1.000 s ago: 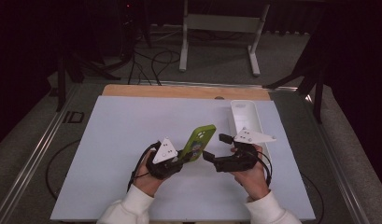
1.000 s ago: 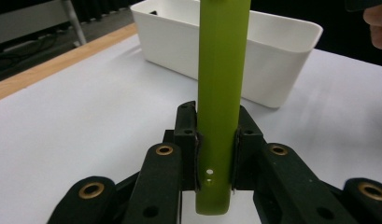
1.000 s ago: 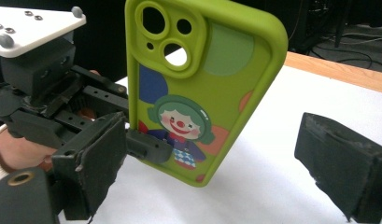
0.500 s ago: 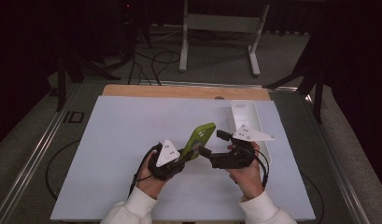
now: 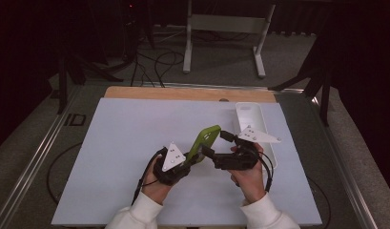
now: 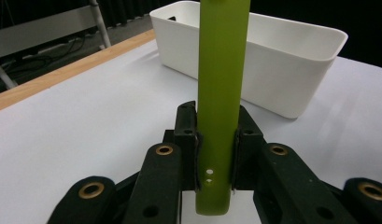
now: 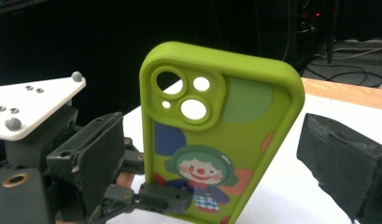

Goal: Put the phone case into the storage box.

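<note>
Bright green rubbery phone case (image 5: pixel 205 139) is tilted up just left of the long white plastic bin (image 5: pixel 252 125), pinched by the left gripper (image 5: pixel 190 160), with the right gripper (image 5: pixel 212 155) right beside it.

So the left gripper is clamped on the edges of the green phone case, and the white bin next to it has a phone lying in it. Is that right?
Not quite. The left gripper is indeed clamped on the edges of the green phone case, but the white bin holds nothing that can be seen: the left gripper view looks over its rim onto bare white inner walls, with no phone there.
</note>
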Demonstrator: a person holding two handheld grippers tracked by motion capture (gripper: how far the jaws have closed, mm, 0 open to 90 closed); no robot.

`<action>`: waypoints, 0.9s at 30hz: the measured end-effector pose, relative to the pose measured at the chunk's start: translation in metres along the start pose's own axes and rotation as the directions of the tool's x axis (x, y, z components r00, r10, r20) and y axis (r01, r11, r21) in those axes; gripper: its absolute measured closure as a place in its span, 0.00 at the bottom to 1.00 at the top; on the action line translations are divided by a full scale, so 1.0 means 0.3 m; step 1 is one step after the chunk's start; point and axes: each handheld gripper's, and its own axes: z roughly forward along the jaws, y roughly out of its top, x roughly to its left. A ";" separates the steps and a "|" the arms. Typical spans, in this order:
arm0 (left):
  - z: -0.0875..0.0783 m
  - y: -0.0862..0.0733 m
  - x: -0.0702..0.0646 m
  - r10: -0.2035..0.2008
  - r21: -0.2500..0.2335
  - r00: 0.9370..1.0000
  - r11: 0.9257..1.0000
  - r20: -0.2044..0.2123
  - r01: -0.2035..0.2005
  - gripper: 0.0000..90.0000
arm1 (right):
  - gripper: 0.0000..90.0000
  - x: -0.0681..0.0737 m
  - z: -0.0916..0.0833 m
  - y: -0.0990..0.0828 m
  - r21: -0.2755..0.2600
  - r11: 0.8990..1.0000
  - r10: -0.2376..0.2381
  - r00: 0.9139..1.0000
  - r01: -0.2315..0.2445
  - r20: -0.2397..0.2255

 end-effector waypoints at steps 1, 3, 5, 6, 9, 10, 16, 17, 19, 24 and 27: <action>0.001 0.000 -0.002 -0.001 0.000 1.000 1.000 -0.002 0.001 0.86 | 0.09 0.001 0.001 0.001 0.001 1.000 -0.001 1.000 0.001 0.003; 0.002 -0.001 -0.005 -0.003 -0.002 1.000 1.000 -0.007 0.003 0.86 | 0.09 0.003 0.002 0.001 -0.006 1.000 0.002 1.000 -0.002 0.002; 0.005 -0.002 -0.007 -0.005 -0.005 1.000 1.000 -0.007 0.005 0.86 | 0.09 0.007 0.005 0.002 -0.010 1.000 0.001 1.000 -0.001 0.013; 0.007 -0.003 -0.010 -0.009 -0.007 1.000 1.000 -0.008 0.009 0.86 | 0.09 0.008 0.007 0.002 -0.015 1.000 -0.007 1.000 0.007 0.016; 0.009 -0.003 -0.014 -0.010 -0.008 1.000 1.000 -0.008 0.010 0.86 | 0.09 0.016 0.009 0.004 -0.024 0.999 -0.025 0.999 0.026 0.033; 0.009 -0.003 -0.015 -0.010 -0.008 1.000 1.000 -0.010 0.010 0.86 | 0.09 0.017 0.009 0.004 -0.028 0.999 -0.021 0.999 0.022 0.035; 0.014 -0.004 -0.027 -0.002 -0.007 1.000 1.000 -0.020 0.002 0.86 | 0.09 0.017 0.016 0.012 -0.062 0.998 0.017 0.998 -0.013 0.052; 0.014 -0.003 -0.029 -0.003 -0.010 1.000 1.000 -0.022 0.003 0.86 | 0.09 0.017 0.018 0.012 -0.067 0.998 0.018 0.998 -0.015 0.055; 0.015 -0.003 -0.035 -0.005 -0.015 1.000 1.000 -0.030 0.005 0.86 | 0.09 0.019 0.021 0.013 -0.072 0.997 0.026 0.998 -0.021 0.063; 0.014 -0.002 -0.048 -0.013 -0.028 0.999 1.000 -0.042 0.011 0.86 | 0.09 0.022 0.028 0.012 -0.089 0.995 0.040 0.997 -0.034 0.072; 0.015 -0.001 -0.057 -0.017 -0.035 0.999 0.999 -0.043 0.016 0.86 | 0.10 0.024 0.032 0.011 -0.100 0.994 0.051 0.996 -0.044 0.072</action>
